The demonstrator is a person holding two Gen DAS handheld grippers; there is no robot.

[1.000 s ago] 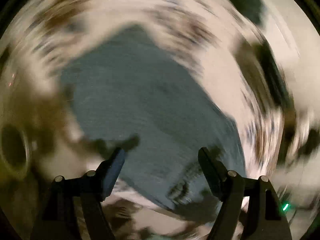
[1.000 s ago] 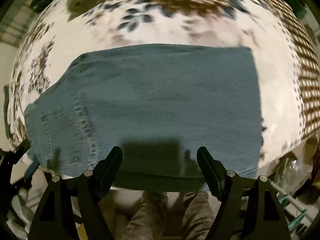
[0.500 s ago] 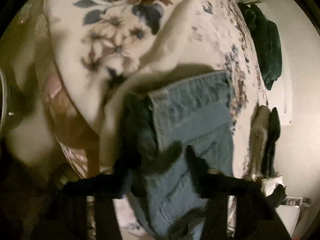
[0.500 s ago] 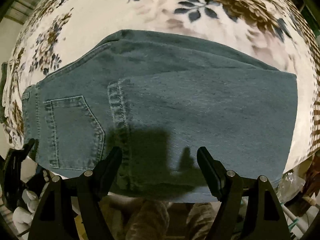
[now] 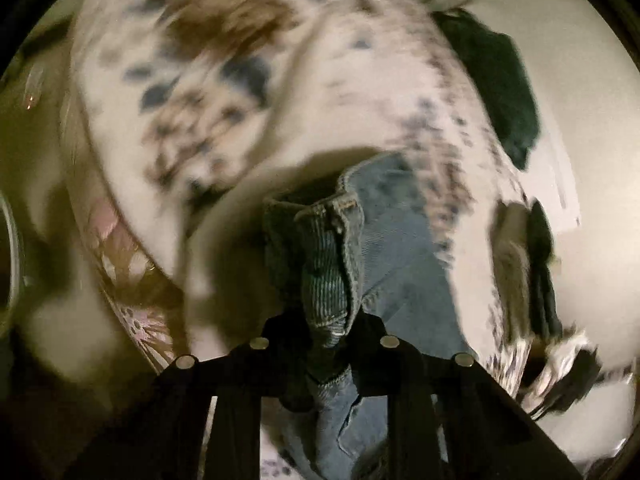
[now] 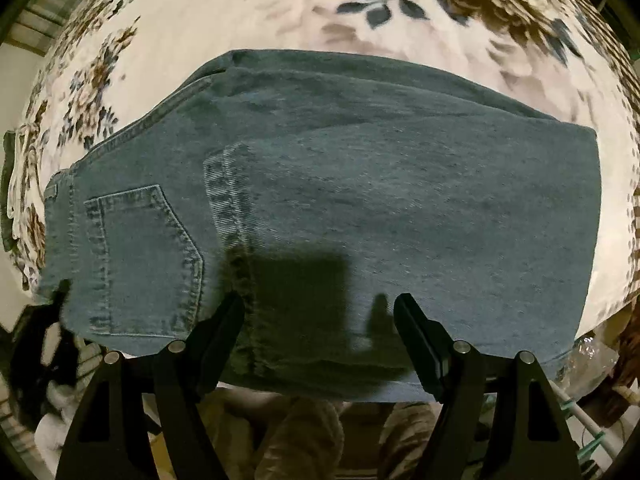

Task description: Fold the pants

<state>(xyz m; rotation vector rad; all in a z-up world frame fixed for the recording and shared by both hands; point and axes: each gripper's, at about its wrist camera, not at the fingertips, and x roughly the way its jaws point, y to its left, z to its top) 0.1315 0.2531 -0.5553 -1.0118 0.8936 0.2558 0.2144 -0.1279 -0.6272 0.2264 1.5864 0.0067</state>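
Blue denim pants [image 6: 380, 208] lie folded on a floral blanket [image 6: 280, 12], waistband and back pocket [image 6: 140, 264] at the left, a leg hem laid over the seat. My right gripper [image 6: 320, 320] is open and empty above the near edge of the pants. My left gripper [image 5: 326, 332] is shut on the waistband corner of the pants [image 5: 324, 264], which bunches up between the fingers. The left gripper also shows as a dark blur in the right wrist view [image 6: 44, 332] at the pants' left end.
The blanket covers a bed whose edge runs along the near side of the pants. Dark green clothing [image 5: 500, 80] lies at the far side by a pale wall. The person's legs [image 6: 312, 436] stand below the bed edge. Clutter sits at the right [image 6: 592, 412].
My left gripper has closed on the waistband corner and lifted it. The right gripper has stayed open, with the pants drawing a little closer in its view.
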